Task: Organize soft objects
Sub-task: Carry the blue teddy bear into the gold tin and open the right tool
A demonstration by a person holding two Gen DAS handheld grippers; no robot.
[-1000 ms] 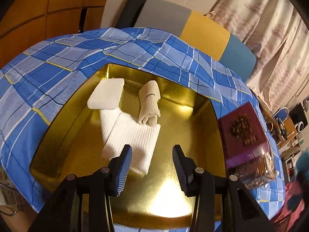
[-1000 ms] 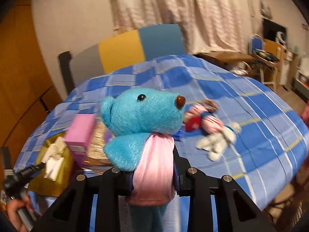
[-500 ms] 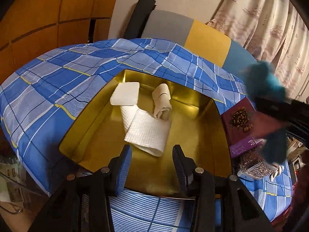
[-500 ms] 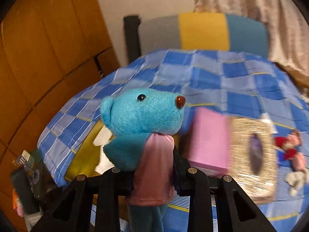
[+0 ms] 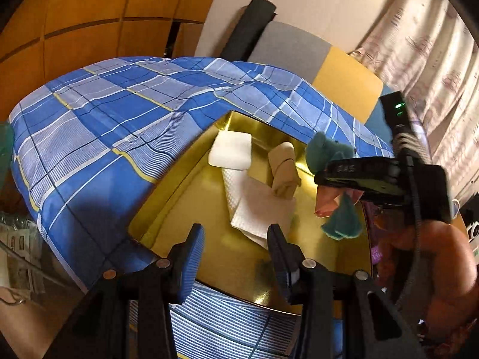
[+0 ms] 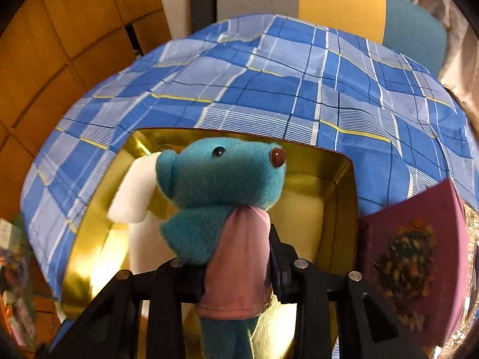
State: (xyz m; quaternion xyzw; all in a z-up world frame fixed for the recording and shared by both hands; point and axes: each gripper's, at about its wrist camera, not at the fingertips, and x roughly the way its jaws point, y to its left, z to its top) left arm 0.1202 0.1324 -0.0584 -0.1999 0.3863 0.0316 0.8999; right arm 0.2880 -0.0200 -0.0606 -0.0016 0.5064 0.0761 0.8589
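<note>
A teal teddy bear in a pink shirt sits between the jaws of my right gripper, gripped at the body. The jaws are opening slightly with the bear still pinched. In the left wrist view the bear hangs over the right side of the gold tray. In the tray lie a white foam block, a rolled beige cloth and a folded white waffle cloth. My left gripper stands open with nothing in it, above the tray's near edge.
A blue checked cloth covers the table. A purple box stands just right of the tray. A grey, yellow and teal chair is behind the table. A person's hand holds the right gripper.
The right gripper has swung left with the bear, from over the toys and purple box to above the gold tray. The left gripper has drawn back towards the tray's near edge.
</note>
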